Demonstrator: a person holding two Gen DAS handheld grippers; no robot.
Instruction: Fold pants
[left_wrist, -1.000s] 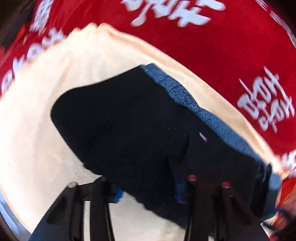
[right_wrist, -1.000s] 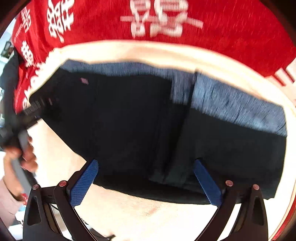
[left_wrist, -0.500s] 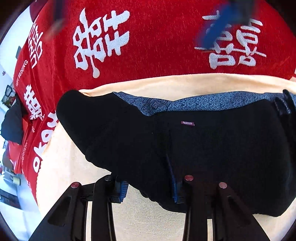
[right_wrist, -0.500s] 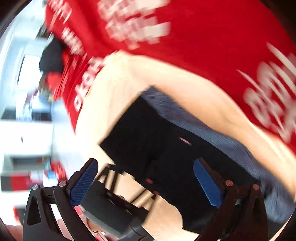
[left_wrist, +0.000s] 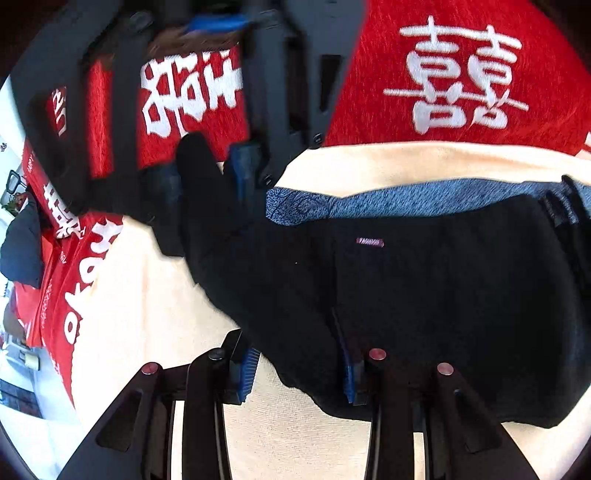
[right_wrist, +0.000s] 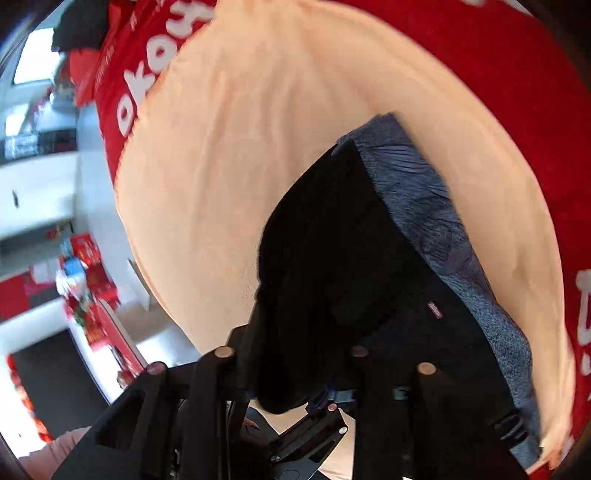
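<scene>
One pair of black pants (left_wrist: 424, 302) is seen, lying folded on a cream cloth (left_wrist: 155, 295) that is spread over a red cloth with white characters (left_wrist: 461, 74). A blue-grey patterned lining (left_wrist: 388, 199) is exposed along the far edge of the pants, and one small pink label (left_wrist: 370, 242) is sewn on the black fabric.

Two grippers are counted. The left gripper (left_wrist: 295, 373) is pressed onto the near edge of the pants, with a bunch of black fabric pinched between its two blue pads (left_wrist: 248, 365). The right gripper (left_wrist: 207, 184) is seen from the left wrist view at the far left corner of the pants, where a peak of black fabric is raised between its fingers; its jaws are closing on that corner. In the right wrist view the same fold of black cloth (right_wrist: 295, 332) is seen bulging between the right gripper's fingers (right_wrist: 291, 373), and the pads themselves are covered by it.

The right end of the pants is cut off by the edge of the left wrist view. The right gripper is blurred there, and its upper body is cropped. A sliver of a pink sleeve (right_wrist: 62, 443) is visible at the lower left of the right wrist view. The room beyond the table, at the left, is blurred and hard to make out.
</scene>
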